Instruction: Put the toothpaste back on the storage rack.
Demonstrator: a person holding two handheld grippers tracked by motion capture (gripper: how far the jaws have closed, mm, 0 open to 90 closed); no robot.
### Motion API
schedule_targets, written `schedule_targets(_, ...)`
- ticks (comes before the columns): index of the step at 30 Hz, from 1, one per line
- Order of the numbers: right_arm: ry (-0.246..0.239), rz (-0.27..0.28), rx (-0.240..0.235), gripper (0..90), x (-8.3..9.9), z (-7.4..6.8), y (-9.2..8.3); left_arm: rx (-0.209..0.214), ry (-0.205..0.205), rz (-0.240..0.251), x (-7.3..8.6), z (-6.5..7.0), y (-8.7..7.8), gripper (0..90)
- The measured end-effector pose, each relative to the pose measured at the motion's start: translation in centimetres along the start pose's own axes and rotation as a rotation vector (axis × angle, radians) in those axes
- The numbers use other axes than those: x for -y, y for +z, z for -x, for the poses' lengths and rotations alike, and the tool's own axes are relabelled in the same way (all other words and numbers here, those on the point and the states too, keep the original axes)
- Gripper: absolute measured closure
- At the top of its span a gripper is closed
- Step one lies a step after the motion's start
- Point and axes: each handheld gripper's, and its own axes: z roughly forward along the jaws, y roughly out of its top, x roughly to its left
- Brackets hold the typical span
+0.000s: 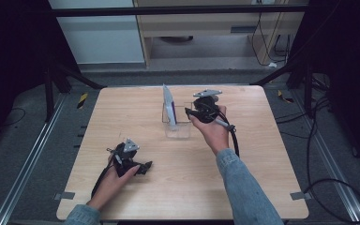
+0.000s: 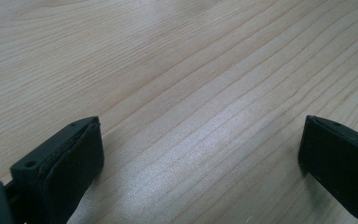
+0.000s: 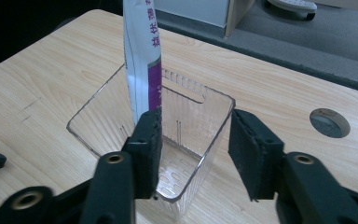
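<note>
Step in hand: judged to be the release of a white and purple soft tube (image 3: 142,56) into a clear, ribbed plastic bin (image 3: 98,126).
Tube position: it stands nearly upright inside the bin, leaning on a wall, with its top well above the rim (image 1: 168,96). The bin's walls keep it from falling flat.
Bin position: near the far middle of the pale wooden surface (image 1: 136,197), well apart from every edge.
Right tool (image 3: 193,149): its black jaws are spread and grip nothing. They straddle the bin's near corner, one jaw inside beside the tube and one outside, so the wall runs between them. Whether a jaw touches the tube, I cannot tell.
Left tool (image 2: 200,154): jaws spread wide over bare wood with nothing between them. It rests low near the surface's front, out of the way (image 1: 133,161).
Open room: bare wood lies on all sides of the bin – a retreat toward the person looks unobstructed.
Risk: lifting off at an angle could catch the wall and tip the bin.
</note>
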Motion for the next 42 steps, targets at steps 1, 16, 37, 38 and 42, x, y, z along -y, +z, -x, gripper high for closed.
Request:
schedule_targets(1,0.003,-0.001,0.000,49.6,0.0,0.1,-0.1,0.000,0.000,0.000,0.0,0.0,0.0,0.0)
schedule_targets(16,0.049,0.024,-0.019,30.2,0.8,1.9,-1.5,0.000,0.000,0.001,0.0,0.0,0.0,0.0)
schedule_targets(37,0.019,0.021,0.030,13.4,3.5,4.9,-4.8,0.000,-0.001,0.001,0.0,0.0,0.0,0.0)
schedule_targets(38,0.015,0.020,0.036,13.7,3.7,5.1,-5.0,0.000,-0.001,0.001,0.0,0.0,0.0,0.0)
schedule_targets(42,0.003,0.015,0.052,13.7,4.1,5.5,-5.4,0.000,-0.002,0.001,0.0,0.0,0.0,0.0)
